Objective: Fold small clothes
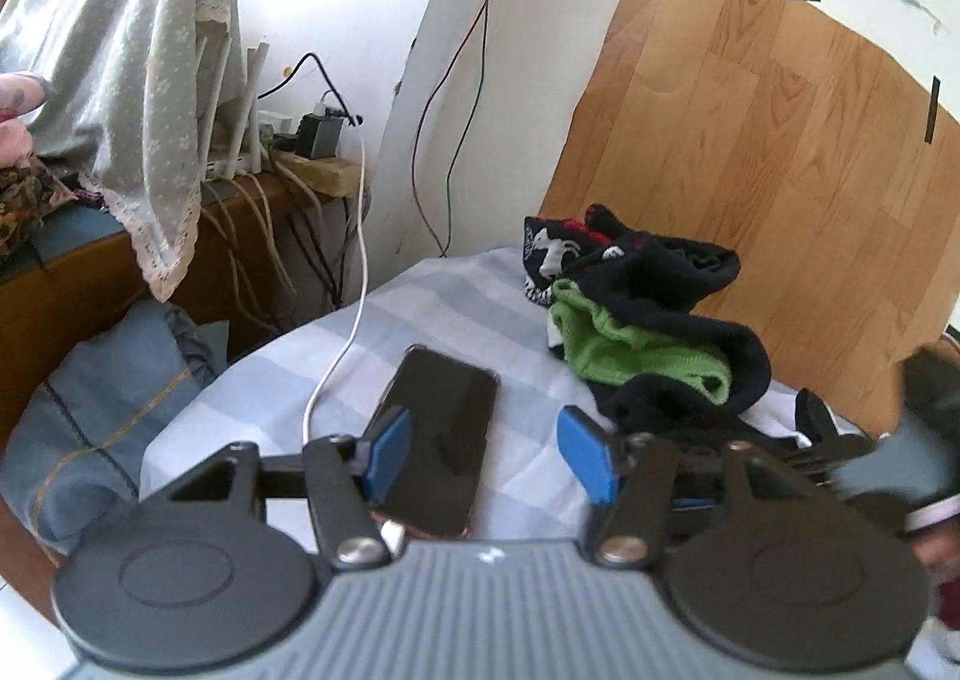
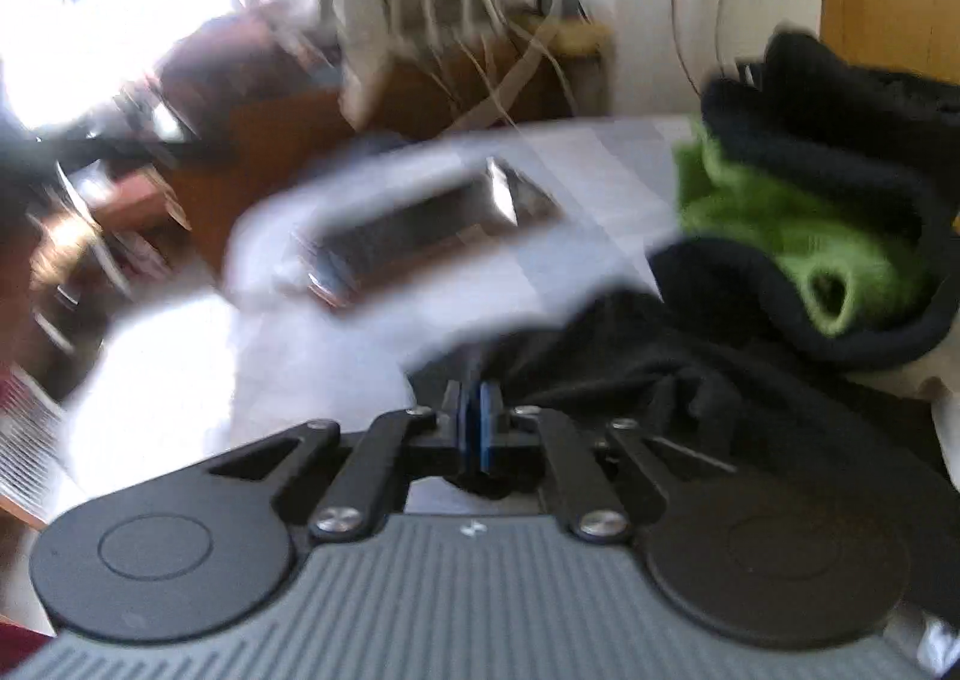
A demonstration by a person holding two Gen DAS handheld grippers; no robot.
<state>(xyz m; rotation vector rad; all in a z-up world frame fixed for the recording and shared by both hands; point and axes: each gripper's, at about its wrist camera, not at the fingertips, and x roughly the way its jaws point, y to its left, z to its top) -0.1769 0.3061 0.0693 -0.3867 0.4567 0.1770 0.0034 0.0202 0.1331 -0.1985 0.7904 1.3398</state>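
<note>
The pile of small clothes [image 1: 636, 320] sat on the bed [image 1: 456, 296], just right of the phone [image 1: 438, 428], and the phone was the landmark here. In that pile: one green knit piece [image 1: 630, 350], one thick dark piece [image 1: 720, 344] curled around it, one dark printed piece [image 1: 576, 248] at the far end, and one black garment [image 2: 630, 368] spread nearest the cameras. Four counted, though more could have been buried.

The right tongs [image 2: 474, 422] were pinched together right at the edge of that black garment; blur made it hard to say whether cloth was truly caught between the pads, but they looked clamped on its hem. The left tongs [image 1: 489, 455] stood parted, holding nothing, hovering directly over the phone's near end.

The risks, as I judged them: a thin pinch on one layer could slip, or drag the whole heap toward the phone. The one white cable [image 1: 348, 320] ran just left of the phone, and a sweeping left hand could snag it or knock the phone off the bed. With the left tongs this far from the cloth, the fold would start one-handed and bunch.
</note>
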